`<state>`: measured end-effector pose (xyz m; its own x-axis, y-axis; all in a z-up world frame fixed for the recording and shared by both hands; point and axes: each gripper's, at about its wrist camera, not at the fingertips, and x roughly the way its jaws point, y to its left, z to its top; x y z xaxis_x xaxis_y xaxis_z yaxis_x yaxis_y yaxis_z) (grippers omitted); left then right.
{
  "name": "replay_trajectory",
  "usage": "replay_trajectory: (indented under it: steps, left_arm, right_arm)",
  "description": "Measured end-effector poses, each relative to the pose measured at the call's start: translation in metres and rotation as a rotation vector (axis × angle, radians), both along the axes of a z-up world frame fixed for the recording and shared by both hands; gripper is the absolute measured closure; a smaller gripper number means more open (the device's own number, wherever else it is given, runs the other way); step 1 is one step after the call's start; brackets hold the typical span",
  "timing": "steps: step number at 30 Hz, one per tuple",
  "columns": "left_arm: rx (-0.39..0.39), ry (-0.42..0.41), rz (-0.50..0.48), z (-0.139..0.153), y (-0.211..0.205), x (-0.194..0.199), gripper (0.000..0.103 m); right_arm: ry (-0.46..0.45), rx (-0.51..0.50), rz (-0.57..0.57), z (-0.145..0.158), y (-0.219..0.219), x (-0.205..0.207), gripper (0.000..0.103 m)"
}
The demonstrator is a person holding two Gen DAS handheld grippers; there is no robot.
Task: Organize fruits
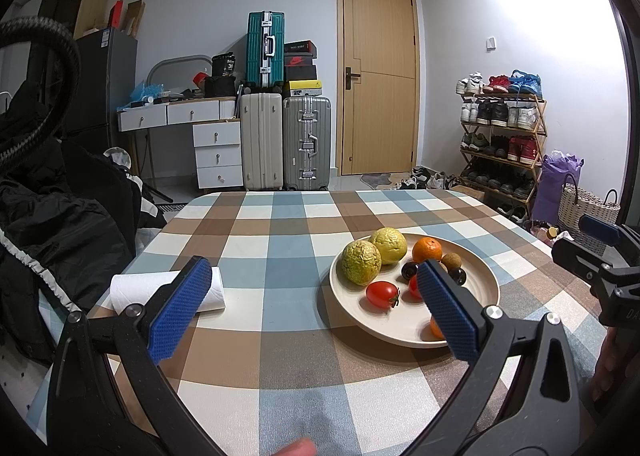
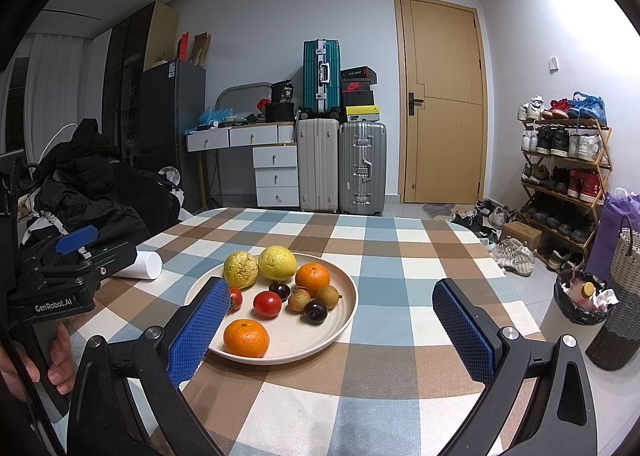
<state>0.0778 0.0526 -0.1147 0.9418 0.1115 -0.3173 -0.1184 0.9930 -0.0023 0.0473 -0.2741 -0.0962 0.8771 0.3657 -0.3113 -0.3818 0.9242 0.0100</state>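
Cream plate [image 1: 486, 288] sits on the checked bench [image 1: 280, 256], carrying all the fruit: two guavas, tangerines, cherry tomatoes, longans, dark plums. Left wrist view: plate lies ahead-right of left gripper [image 1: 316, 306]; fingers wide apart, empty, the right finger overlapping the plate in view. Paper towel roll [image 1: 168, 288] lies behind the left finger. Right wrist view: plate [image 2: 348, 308] ahead-left of right gripper [image 2: 332, 330]; fingers spread, holding nothing. Near tangerine [image 2: 246, 338] is closest to it.
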Motion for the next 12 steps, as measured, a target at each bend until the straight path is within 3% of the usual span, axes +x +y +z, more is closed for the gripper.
replay_trajectory:
  steps: [12]
  left_arm:
    - [-0.002, 0.0, -0.001, 0.0009, 0.0005, -0.0009, 0.001]
  right_arm:
    - [0.0, 0.0, 0.0, 0.0, -0.0001, 0.0, 0.0]
